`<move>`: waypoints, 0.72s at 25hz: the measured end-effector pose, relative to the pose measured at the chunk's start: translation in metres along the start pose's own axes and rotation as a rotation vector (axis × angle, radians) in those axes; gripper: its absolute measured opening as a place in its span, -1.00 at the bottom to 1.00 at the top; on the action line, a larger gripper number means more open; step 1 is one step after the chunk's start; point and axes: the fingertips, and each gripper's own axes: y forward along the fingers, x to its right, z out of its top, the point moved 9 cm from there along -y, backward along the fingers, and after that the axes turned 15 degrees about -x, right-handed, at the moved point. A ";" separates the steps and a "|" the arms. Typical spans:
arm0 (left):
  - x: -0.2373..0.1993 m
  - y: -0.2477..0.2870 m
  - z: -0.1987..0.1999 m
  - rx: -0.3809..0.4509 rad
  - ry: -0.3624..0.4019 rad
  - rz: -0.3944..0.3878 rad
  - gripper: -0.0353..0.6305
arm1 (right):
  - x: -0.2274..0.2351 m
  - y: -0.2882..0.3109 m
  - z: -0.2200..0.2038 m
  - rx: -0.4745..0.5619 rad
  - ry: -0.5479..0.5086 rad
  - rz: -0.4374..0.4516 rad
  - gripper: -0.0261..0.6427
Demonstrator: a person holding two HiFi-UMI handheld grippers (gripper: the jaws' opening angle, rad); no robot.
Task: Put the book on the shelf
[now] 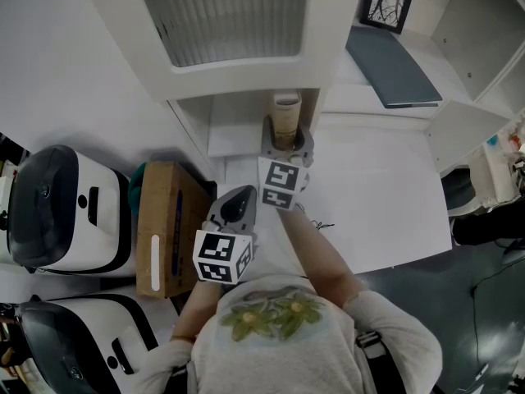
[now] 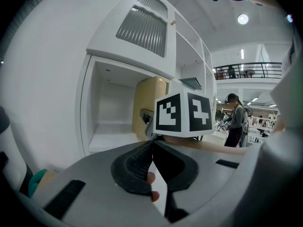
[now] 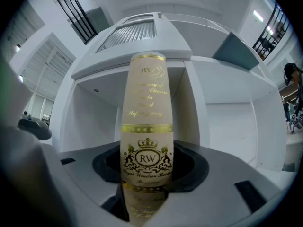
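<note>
Head view, book: cream book (image 1: 287, 115) stands on end, long axis vertical, at the mouth of the shelf's (image 1: 246, 80) lower bay.
Head view, arms: right gripper (image 1: 287, 142) reaches forward; left gripper (image 1: 239, 197) sits close to the torso.
Left gripper view, jaws: tips together, nothing between.
Right gripper view, jaws: clamped on the book's lower part, gold-printed spine facing the camera.

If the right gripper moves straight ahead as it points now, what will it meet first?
Probably the back wall of the open white shelf compartment. The right gripper holds a cream book with gold print upright, and the book would touch first; depth is unclear.
</note>
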 end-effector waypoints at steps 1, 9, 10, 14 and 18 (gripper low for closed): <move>0.000 0.000 0.000 0.000 0.000 0.000 -0.81 | 0.000 0.001 0.000 0.001 0.000 -0.002 -0.22; -0.002 0.000 -0.001 -0.002 -0.003 0.003 -0.81 | 0.000 0.010 0.001 0.001 0.005 -0.006 -0.22; -0.002 0.000 -0.001 -0.003 -0.003 0.003 -0.81 | 0.000 0.011 0.001 0.001 0.005 -0.007 -0.22; -0.002 0.000 -0.001 -0.005 -0.004 0.003 -0.81 | 0.000 0.016 0.003 -0.001 0.006 -0.010 -0.22; -0.003 0.000 -0.002 -0.003 -0.005 0.002 -0.81 | 0.000 0.019 0.003 -0.002 0.004 -0.012 -0.22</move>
